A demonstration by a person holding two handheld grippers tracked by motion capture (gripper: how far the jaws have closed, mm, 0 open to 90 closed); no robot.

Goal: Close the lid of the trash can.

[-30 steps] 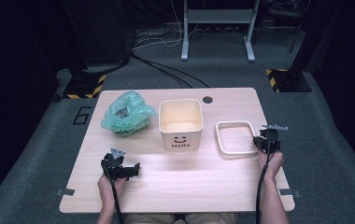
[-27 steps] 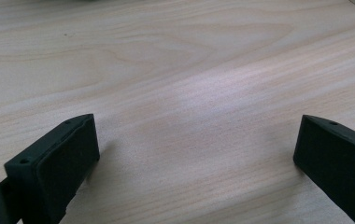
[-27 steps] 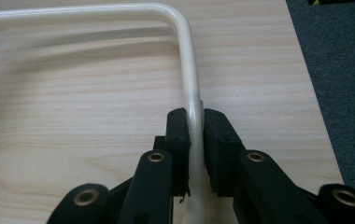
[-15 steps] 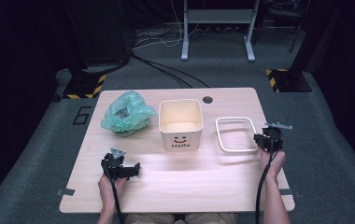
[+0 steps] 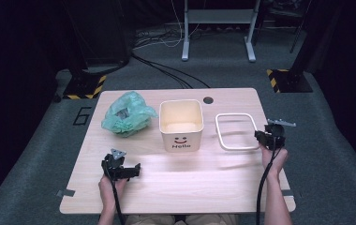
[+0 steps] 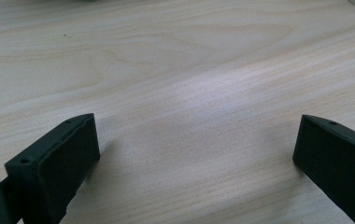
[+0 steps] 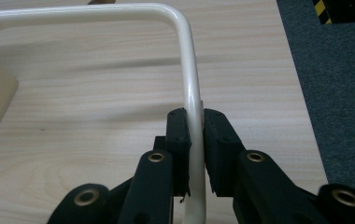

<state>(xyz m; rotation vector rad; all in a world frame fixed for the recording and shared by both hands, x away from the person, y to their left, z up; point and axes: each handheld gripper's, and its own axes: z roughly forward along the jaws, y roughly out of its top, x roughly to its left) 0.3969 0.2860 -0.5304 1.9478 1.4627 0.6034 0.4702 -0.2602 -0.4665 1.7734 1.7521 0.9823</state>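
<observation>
Wooden table (image 5: 181, 187), dark room: you had the white frame (image 5: 235, 131) pinched!
Your right gripper (image 7: 194, 140) clamped its right rail, right of the bin (image 5: 181, 123); left gripper (image 6: 194, 154) gaped idle, bag (image 5: 127, 114) untouched, fitting undone.

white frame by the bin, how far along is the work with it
Done: the right claw has closed on the right side of the white frame, its jaws pinching the rim. In hand: that grip, with the frame low at the table beside the cream bin. Left: moving the frame; likely onto the bin, a guess. The left claw is open over bare wood; the green bag lies untouched.
</observation>
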